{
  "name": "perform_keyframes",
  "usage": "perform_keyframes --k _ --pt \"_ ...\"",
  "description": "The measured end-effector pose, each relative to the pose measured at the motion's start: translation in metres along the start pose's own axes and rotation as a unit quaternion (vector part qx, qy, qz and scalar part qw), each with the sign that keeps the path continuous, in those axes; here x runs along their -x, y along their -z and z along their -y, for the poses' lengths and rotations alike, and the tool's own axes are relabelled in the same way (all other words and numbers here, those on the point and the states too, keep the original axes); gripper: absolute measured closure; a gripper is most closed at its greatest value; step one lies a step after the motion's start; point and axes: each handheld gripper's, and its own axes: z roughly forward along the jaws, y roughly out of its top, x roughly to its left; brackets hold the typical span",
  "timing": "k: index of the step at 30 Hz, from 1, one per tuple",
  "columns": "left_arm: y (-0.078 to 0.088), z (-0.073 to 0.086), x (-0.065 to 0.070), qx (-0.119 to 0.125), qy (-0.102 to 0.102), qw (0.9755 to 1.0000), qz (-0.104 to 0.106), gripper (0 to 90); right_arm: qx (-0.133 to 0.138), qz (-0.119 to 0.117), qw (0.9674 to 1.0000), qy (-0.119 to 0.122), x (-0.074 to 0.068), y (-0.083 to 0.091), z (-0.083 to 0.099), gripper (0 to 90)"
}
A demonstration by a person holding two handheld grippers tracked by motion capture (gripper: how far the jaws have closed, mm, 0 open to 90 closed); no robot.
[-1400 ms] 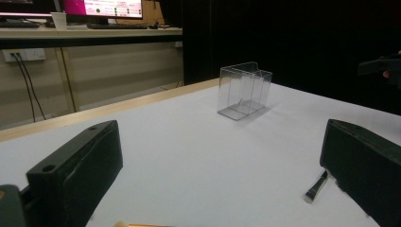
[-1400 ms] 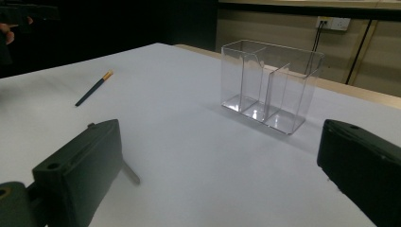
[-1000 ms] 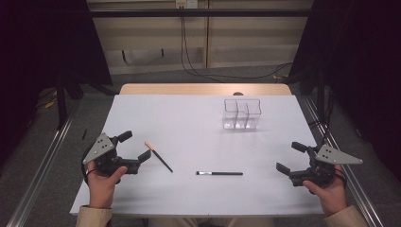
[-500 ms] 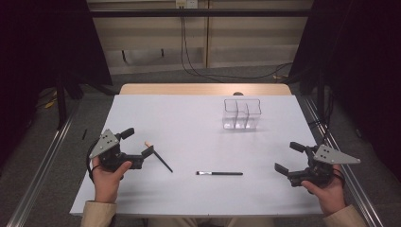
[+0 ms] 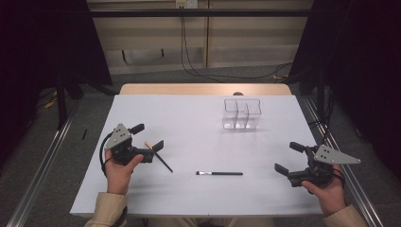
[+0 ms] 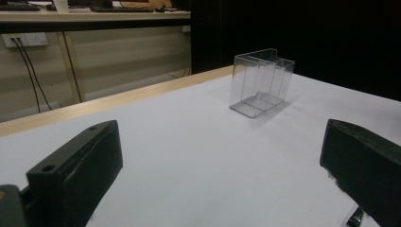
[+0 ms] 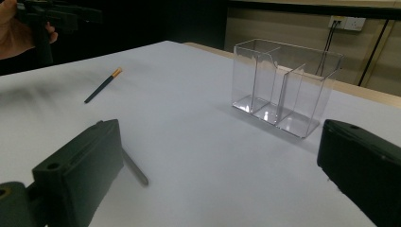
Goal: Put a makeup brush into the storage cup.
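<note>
White table [image 5: 189, 118] fills mid scene, dark curtains both sides. Clear divided holder [image 5: 242, 114] sits far right-centre, upright. Left gripper [image 5: 147, 137] near left, jaws apart, just beside the orange-tipped pencil [image 5: 159, 157]. Right gripper [image 5: 290, 158] near right, jaws apart, nothing held. Black pen [image 5: 220, 173] lies flat btwn them, near edge.

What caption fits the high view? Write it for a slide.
Open left gripper by a pencil, open right gripper idle; pen and clear organizer on table.
</note>
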Motion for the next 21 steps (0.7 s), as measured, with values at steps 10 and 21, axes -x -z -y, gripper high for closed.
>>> perform_keyframes --k 10,21 --pt "-0.0108 0.0025 -0.0018 -0.011 -0.002 0.9999 -0.003 0.1 -0.003 -0.004 1.0000 0.004 -0.0011 -0.0008 0.0002 0.5" --pt "-0.0109 0.0028 -0.0055 -0.027 0.011 0.9995 -0.008 0.1 -0.001 -0.003 1.0000 0.005 -0.0009 -0.0011 -0.0002 0.5"
